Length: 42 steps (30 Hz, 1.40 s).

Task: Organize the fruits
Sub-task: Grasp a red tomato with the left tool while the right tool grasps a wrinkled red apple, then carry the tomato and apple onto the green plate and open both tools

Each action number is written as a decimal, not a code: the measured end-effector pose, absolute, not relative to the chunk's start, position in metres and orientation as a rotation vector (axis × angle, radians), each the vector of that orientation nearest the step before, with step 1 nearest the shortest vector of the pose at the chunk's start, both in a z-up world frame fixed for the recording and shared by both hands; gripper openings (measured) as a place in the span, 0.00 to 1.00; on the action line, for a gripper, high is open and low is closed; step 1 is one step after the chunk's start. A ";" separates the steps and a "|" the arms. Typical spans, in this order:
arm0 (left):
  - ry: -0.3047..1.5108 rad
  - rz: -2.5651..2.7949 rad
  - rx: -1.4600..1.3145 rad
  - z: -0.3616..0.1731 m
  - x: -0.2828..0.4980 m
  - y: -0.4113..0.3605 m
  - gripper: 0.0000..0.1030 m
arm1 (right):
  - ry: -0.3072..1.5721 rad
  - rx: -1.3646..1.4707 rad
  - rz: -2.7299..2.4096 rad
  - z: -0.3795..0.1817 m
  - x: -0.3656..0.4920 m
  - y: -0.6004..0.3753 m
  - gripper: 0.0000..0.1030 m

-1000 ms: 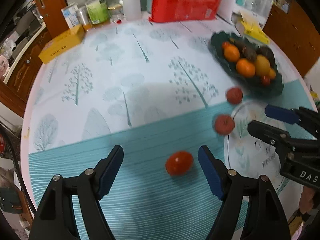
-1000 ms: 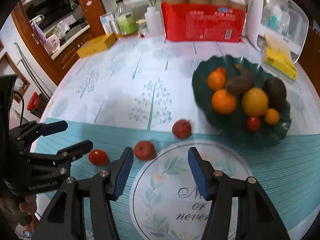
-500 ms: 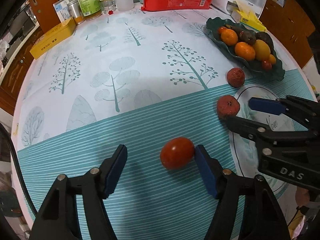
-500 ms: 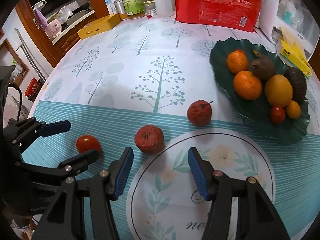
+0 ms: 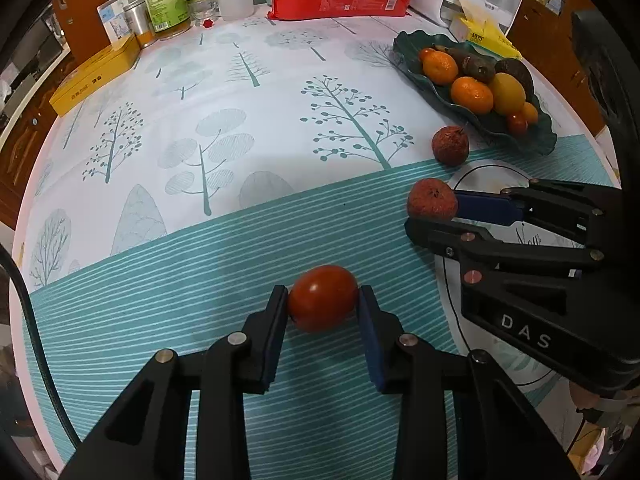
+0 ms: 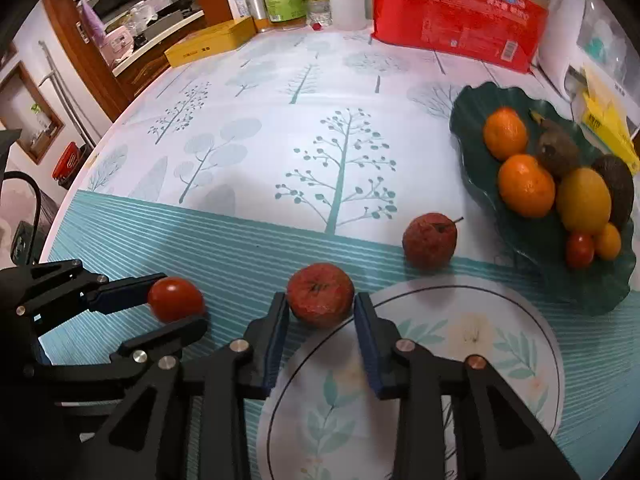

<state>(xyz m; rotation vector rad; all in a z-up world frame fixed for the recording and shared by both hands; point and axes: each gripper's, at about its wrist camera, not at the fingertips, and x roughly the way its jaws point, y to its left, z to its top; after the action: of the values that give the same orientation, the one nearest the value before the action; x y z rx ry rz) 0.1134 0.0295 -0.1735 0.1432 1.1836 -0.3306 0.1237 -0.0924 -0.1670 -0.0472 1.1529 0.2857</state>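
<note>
Tomato, smooth red and oval [image 5: 322, 297], sits on the teal striped tablecloth [image 5: 160, 300], the left gripper [image 5: 323, 308] closing onto its sides. Right wrist view: the right gripper [image 6: 321, 312] closes around a rough dull-red round fruit [image 6: 320, 294], apparently touching, near the dark green leaf-shaped dish [image 6: 472, 136].

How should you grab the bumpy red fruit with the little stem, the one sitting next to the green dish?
Grip the stemmed fruit across its round middle, coming from above with one of the fingers on each side. It is nearly a ball, so the widest part holds best. Keep off the stem, which pokes out toward the green dish, and that side is crowded.
</note>
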 end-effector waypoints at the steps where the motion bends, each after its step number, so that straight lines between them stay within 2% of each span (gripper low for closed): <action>1: 1.186 -0.331 0.137 -0.173 0.113 0.031 0.32 | 1.154 -0.043 0.289 -0.167 0.124 -0.093 0.31; 9: 1.172 -0.319 0.099 -0.160 0.113 0.038 0.31 | 1.133 0.003 0.300 -0.154 0.116 -0.101 0.30; 21: 1.109 -0.367 0.078 -0.106 0.112 0.008 0.31 | 1.068 0.059 0.265 -0.115 0.093 -0.140 0.30; 33: 0.989 -0.377 0.167 -0.031 0.154 -0.054 0.31 | 0.951 0.064 0.142 -0.036 0.099 -0.229 0.30; 42: 0.941 -0.371 0.209 0.010 0.211 -0.116 0.31 | 0.865 -0.015 0.114 0.033 0.149 -0.293 0.30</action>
<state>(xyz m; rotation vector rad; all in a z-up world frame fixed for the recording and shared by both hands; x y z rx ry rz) 0.2107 -0.1164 0.0100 0.2086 0.9413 -0.3708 0.1490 -0.2934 0.0328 -0.0154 0.8651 0.1143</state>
